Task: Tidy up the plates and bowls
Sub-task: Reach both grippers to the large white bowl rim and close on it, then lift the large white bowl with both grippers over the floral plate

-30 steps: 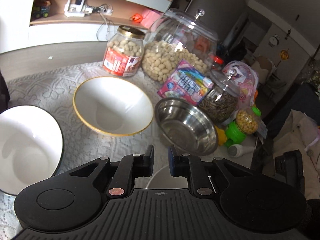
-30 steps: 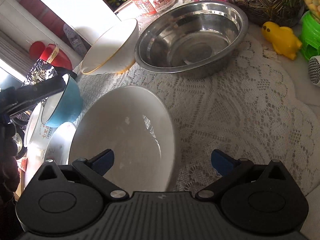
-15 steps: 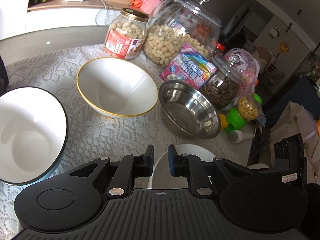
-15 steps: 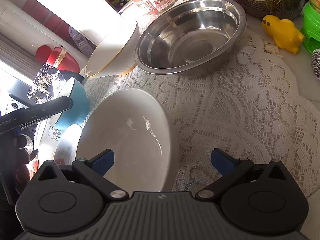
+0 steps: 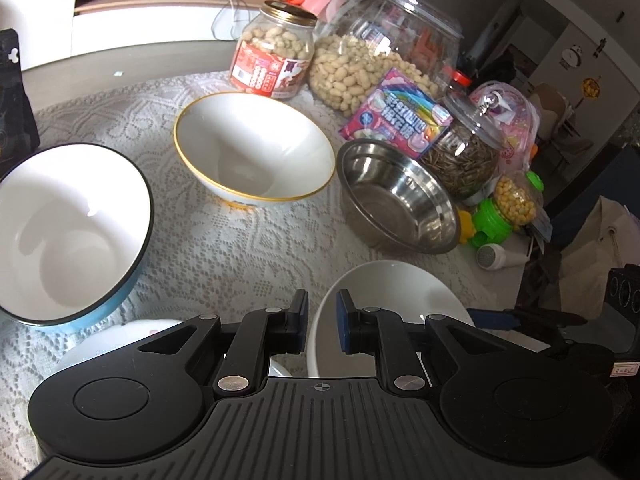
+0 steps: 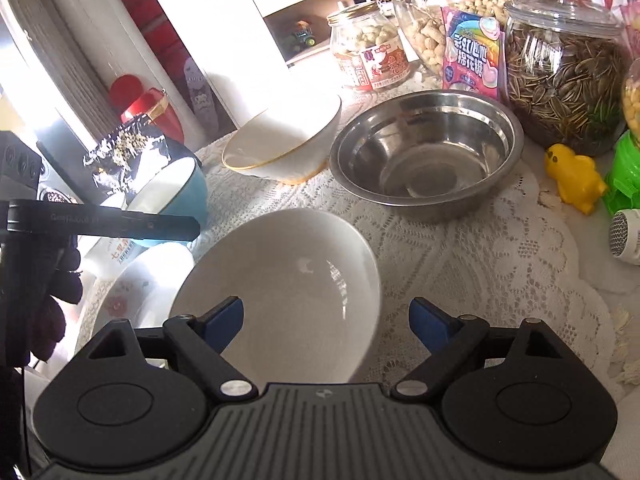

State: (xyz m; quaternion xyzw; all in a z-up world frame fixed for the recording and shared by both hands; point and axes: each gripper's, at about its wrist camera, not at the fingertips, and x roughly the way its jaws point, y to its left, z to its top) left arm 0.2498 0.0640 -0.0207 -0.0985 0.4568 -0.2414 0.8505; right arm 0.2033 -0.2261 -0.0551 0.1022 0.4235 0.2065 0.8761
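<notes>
A plain white bowl [image 5: 394, 300] [image 6: 288, 280] sits tilted close in front of both grippers. My left gripper [image 5: 322, 320] is shut on its left rim, one pad inside and one outside. My right gripper [image 6: 326, 316] straddles the opposite rim with its jaws closing; the pads are not pressing on it, and one blue finger [image 5: 492, 317] shows in the left wrist view. Further back on the lace cloth stand a blue bowl with a white inside [image 5: 68, 232] [image 6: 176, 196], a gold-rimmed white bowl [image 5: 252, 152] [image 6: 288, 148] and a steel bowl [image 5: 396, 200] [image 6: 424, 156].
A flowered dish [image 6: 148, 276] lies under the white bowl's left side. Along the back stand a peanut jar [image 5: 276, 60], a big glass jar [image 5: 380, 52], a seed jar [image 6: 560, 76] and a candy packet [image 6: 472, 52]. A yellow duck [image 6: 572, 176] and green toy [image 5: 492, 228] sit right.
The left wrist view has tipped downward, so more of the white bowl shows. The right gripper's fingers have come closer together, and its view has risen and rolled.
</notes>
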